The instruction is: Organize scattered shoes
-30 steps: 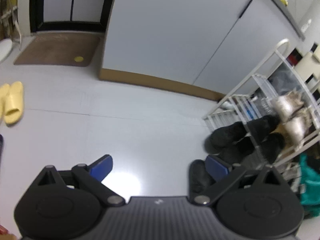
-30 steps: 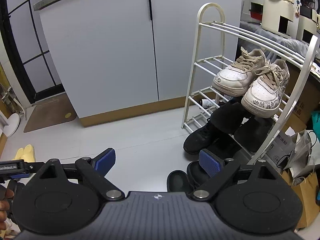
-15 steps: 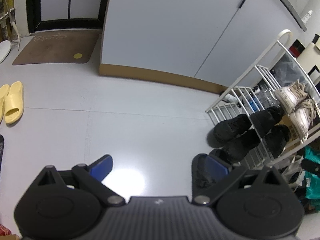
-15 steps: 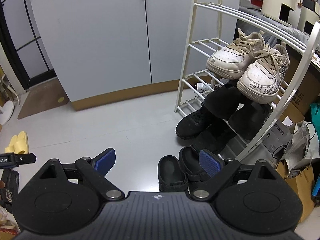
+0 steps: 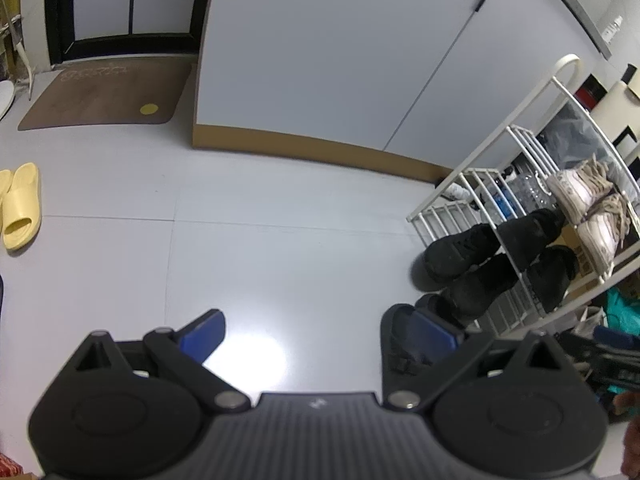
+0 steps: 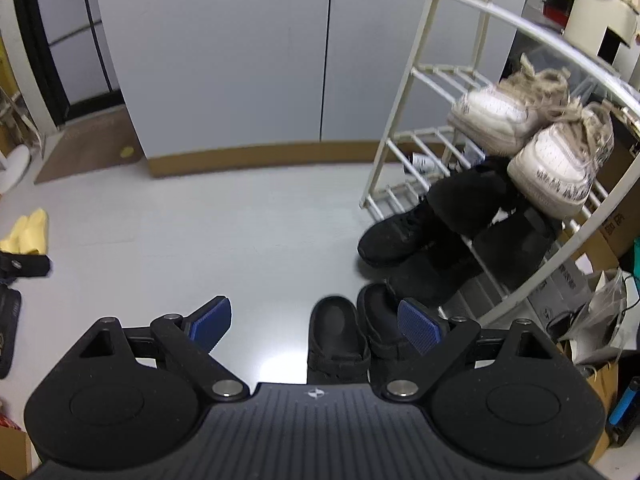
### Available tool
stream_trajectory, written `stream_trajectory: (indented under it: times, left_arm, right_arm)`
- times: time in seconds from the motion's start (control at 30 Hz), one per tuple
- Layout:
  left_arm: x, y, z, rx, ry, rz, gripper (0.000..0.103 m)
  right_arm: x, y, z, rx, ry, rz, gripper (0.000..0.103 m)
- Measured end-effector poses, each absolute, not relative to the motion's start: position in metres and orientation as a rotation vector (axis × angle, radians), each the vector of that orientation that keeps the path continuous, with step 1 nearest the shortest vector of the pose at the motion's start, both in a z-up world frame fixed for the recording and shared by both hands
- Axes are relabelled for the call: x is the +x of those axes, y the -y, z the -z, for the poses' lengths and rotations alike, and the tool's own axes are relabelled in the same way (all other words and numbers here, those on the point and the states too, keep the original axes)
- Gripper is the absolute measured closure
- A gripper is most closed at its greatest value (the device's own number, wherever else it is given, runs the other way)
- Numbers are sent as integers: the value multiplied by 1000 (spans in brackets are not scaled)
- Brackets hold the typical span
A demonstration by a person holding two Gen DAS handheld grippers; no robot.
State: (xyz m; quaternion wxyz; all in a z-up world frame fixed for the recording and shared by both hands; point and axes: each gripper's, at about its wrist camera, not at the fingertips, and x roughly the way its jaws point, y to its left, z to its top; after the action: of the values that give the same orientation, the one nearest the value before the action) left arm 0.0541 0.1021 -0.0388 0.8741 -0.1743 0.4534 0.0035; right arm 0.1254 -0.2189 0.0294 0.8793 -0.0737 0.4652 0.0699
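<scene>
**Now lining up on black clogs**

Left gripper point(image 5: 316, 330) is idling over bare floor, fingers spread wide, gripping nothing; yellow slides point(image 5: 21, 205) are lying far left. Right gripper point(image 6: 316, 322) is also gaping, empty, black clogs point(image 6: 338, 332) sitting between and under its fingers. Next, probably: descend, pinch one clog. Shoe rack point(image 6: 460, 12) is carrying white sneakers point(image 6: 556, 164) above black shoes point(image 6: 472, 204).

We see clogs point(image 6: 338, 332) on the floor point(image 6: 240, 240) near the shoe rack point(image 6: 460, 80) at right; slippers point(image 5: 22, 204) far left.
</scene>
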Motion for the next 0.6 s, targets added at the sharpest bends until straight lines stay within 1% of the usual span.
stream_trajectory:
  times: [0.17,0.43,0.57,0.6]
  left_arm:
    - [57,-104,38,-361,-935,-23,3]
    - [59,-99,36,-354,-949,11,3]
    - [57,-93,32,-354,-947,45,3]
    - [56,-89,30,-333,-941,50,3]
  right_arm:
    - [138,209,-12,-246,-1016,-160,9]
    - [153,228,3,-213,-1068,-151,10]
    - [155,237,15,-192,-1114,-181,11]
    - [155,240,19,-202,-1123,-187,13]
